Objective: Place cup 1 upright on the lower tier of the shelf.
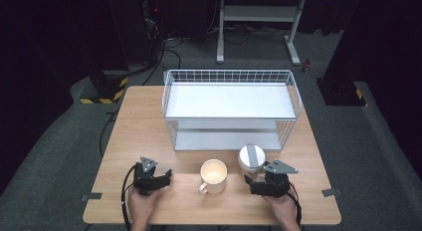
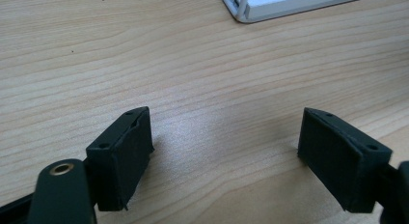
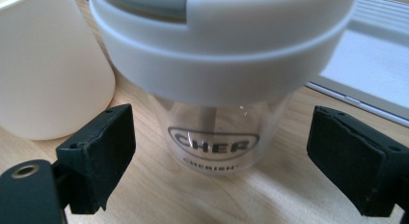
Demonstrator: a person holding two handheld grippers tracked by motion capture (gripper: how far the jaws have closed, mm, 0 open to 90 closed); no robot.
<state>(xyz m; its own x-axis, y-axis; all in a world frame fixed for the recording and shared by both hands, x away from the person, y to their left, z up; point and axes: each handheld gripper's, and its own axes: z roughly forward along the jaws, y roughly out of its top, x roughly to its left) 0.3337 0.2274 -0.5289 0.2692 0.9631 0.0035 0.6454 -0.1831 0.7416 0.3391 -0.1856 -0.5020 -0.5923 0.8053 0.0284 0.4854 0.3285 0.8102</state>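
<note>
A clear cup with a white lid (image 1: 251,160) stands on the wooden table (image 1: 144,121) in front of the wire rack (image 1: 230,107); a white mug (image 1: 213,175) sits just left of it. My right gripper (image 1: 255,182) is open close in front of the cup. In the right gripper view the cup (image 3: 217,79) rises between and just beyond the jaws, untouched, with the mug (image 3: 48,64) at left. My left gripper (image 1: 164,177) is open near the front left, nothing between its jaws; in the left gripper view it (image 2: 224,147) hovers over bare wood.
The white two-shelf wire rack fills the back middle of the table; its corner (image 2: 246,7) lies ahead of the left gripper. Tape marks (image 1: 91,196) sit at the table's front corners. A metal stand (image 1: 259,22) and cables lie on the floor beyond.
</note>
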